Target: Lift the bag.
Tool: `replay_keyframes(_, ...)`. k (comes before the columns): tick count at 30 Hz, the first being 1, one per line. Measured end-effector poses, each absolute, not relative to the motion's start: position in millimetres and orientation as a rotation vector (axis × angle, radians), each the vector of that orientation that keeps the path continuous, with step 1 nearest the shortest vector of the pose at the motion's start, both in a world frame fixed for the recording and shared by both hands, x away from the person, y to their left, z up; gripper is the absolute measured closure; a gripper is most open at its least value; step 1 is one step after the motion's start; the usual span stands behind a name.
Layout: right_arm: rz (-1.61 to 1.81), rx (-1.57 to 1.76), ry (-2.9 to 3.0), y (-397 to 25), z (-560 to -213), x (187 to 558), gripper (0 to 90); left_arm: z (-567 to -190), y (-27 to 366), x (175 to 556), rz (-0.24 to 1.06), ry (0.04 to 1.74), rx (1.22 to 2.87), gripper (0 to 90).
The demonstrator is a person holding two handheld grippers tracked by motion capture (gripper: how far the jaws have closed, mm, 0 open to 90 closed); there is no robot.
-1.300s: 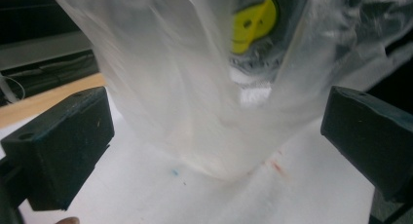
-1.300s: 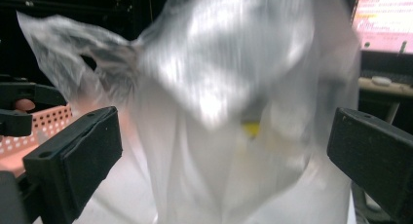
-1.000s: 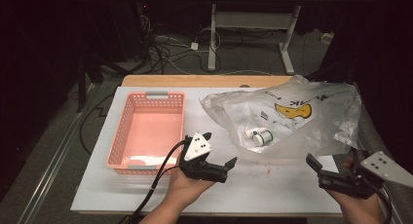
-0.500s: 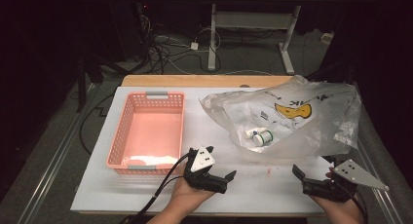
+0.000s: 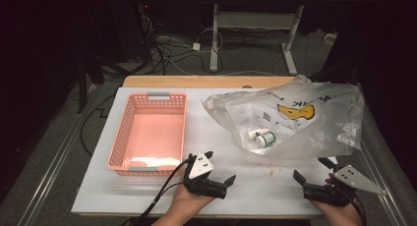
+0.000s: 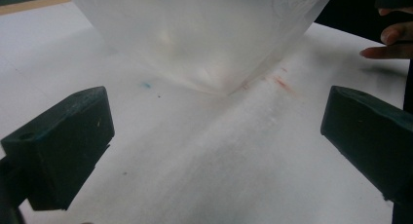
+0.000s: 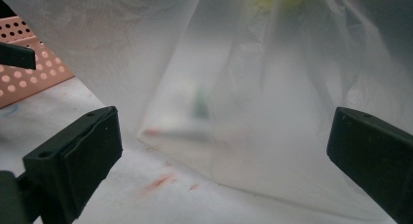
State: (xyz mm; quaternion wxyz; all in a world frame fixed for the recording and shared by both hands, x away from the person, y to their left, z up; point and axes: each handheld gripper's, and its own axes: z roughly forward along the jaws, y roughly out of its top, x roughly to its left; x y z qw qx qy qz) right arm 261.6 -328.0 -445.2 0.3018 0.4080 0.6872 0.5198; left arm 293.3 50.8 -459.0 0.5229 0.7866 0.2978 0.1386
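A clear plastic bag (image 5: 295, 119) with a yellow print lies at the right of the white table (image 5: 98, 186); small bottles (image 5: 260, 137) show through it. The bag (image 6: 204, 34) is a short way ahead of my left gripper (image 6: 214, 136), and the bag (image 7: 253, 87) is close before my right gripper (image 7: 224, 151). An empty pink basket (image 5: 150, 132) stands at the left. My left gripper (image 5: 220, 167) is open near the front edge, just right of the basket. Farther right, my right gripper (image 5: 311, 168) is open below the bag. Neither holds anything.
A wooden strip (image 5: 206, 81) runs along the table's far edge. Behind it are cables and a desk frame (image 5: 246, 24) on the dark floor. Red smudges (image 7: 160, 181) mark the table near the bag. The basket's corner (image 7: 24, 63) is at the right gripper view's left.
Both hands have drawn back toward the front edge of the table. The right gripper has also shifted left. Both stayed open; the bag and basket did not move.
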Motion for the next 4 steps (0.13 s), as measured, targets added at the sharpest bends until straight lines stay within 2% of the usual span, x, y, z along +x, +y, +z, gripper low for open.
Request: replay_keyframes(4,1.382,1.087,1.82,-328.4,-446.7,260.9,0.6,-458.3,51.6,292.6,0.323,0.716,1.87,0.0)
